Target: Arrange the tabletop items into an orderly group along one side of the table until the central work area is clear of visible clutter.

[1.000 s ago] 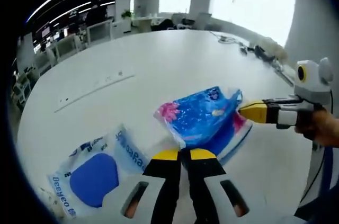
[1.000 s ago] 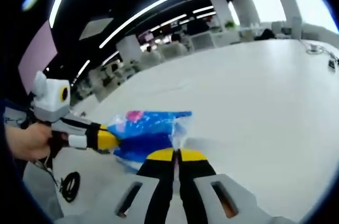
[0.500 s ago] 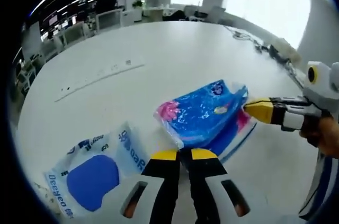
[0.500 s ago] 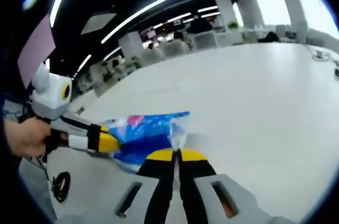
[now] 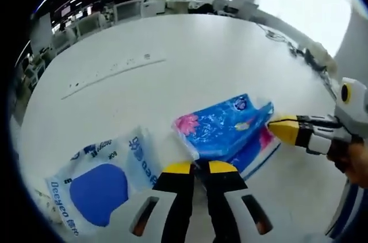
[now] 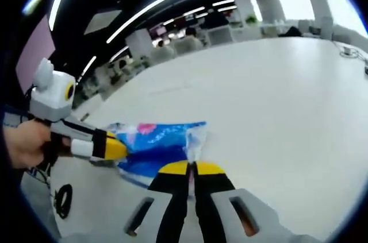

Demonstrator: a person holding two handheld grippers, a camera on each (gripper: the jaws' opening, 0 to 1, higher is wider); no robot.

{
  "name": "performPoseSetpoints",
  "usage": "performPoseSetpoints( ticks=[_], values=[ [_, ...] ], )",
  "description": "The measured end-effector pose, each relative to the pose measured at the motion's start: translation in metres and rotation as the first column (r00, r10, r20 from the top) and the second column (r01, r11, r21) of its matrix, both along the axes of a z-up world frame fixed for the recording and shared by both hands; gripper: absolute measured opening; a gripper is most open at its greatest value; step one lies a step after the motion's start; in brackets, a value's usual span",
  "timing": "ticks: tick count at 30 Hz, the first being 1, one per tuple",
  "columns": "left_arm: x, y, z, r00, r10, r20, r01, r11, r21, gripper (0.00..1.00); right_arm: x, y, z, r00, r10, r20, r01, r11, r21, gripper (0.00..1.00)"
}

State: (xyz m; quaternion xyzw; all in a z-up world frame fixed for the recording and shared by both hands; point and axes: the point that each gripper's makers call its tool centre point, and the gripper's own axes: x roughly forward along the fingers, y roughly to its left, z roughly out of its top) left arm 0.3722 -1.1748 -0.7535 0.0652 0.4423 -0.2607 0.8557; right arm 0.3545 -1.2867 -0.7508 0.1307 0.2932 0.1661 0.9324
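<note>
A blue plastic pack with a pink flower print [image 5: 227,128] is held over the white table [image 5: 172,59] between both grippers. My left gripper [image 5: 195,166] is shut on the pack's near edge. The right gripper [image 5: 275,125] enters the left gripper view from the right, pinching the pack's far end. In the right gripper view the same pack [image 6: 158,139] stretches leftward from my right gripper [image 6: 191,166], which is shut on its clear crimped edge, and the left gripper [image 6: 118,147] grips the other end. A white tissue pack with a blue oval [image 5: 100,185] lies flat at lower left.
A long white power strip [image 5: 115,73] lies on the table further back. Cables and dark items [image 5: 307,56] sit at the far right edge. Office desks and chairs [image 6: 190,45] stand beyond the table. A black cable coil [image 6: 62,197] lies on the floor.
Both cameras shifted a little; the blue pack sits slightly lower and flatter toward the table, held by both grippers throughout. The white tissue pack has not moved.
</note>
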Motion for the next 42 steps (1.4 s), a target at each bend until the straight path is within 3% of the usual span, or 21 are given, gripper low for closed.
performPoseSetpoints(
  ticks=[10, 20, 24, 28, 34, 37, 42],
  values=[
    [-0.001, 0.0, -0.001, 1.0, 0.023, -0.006, -0.023, 1.0, 0.014, 0.1, -0.003, -0.002, -0.001, 1.0, -0.003, -0.009, 0.003, 1.0, 0.003, 0.01],
    [-0.004, 0.005, 0.005, 0.999, 0.032, 0.02, -0.033, 0.999, 0.015, 0.13, -0.006, 0.004, -0.005, 0.999, 0.032, -0.016, -0.032, 0.998, -0.045, 0.04],
    [-0.004, 0.006, 0.008, 0.998, 0.059, 0.02, -0.059, 0.998, -0.005, 0.16, -0.007, -0.001, -0.006, 1.0, 0.01, -0.018, -0.011, 0.997, -0.073, 0.07],
    [-0.001, 0.008, 0.012, 0.997, 0.072, 0.04, -0.072, 0.997, -0.005, 0.21, -0.009, -0.001, -0.005, 1.0, -0.005, -0.018, 0.004, 0.999, -0.05, 0.07],
    [-0.001, 0.011, 0.018, 0.995, 0.082, 0.052, -0.081, 0.997, -0.015, 0.25, -0.012, 0.001, -0.004, 1.0, 0.008, -0.005, -0.008, 0.998, -0.065, 0.1],
    [-0.004, 0.011, 0.023, 0.994, 0.091, 0.062, -0.09, 0.995, -0.032, 0.3, -0.012, 0.001, -0.001, 0.999, 0.03, 0.03, -0.026, 0.992, -0.121, 0.12],
    [-0.012, 0.012, 0.029, 0.992, 0.094, 0.079, -0.09, 0.995, -0.052, 0.37, -0.014, 0.001, 0.004, 0.998, 0.018, 0.058, -0.012, 0.994, -0.109, 0.2]
  ],
)
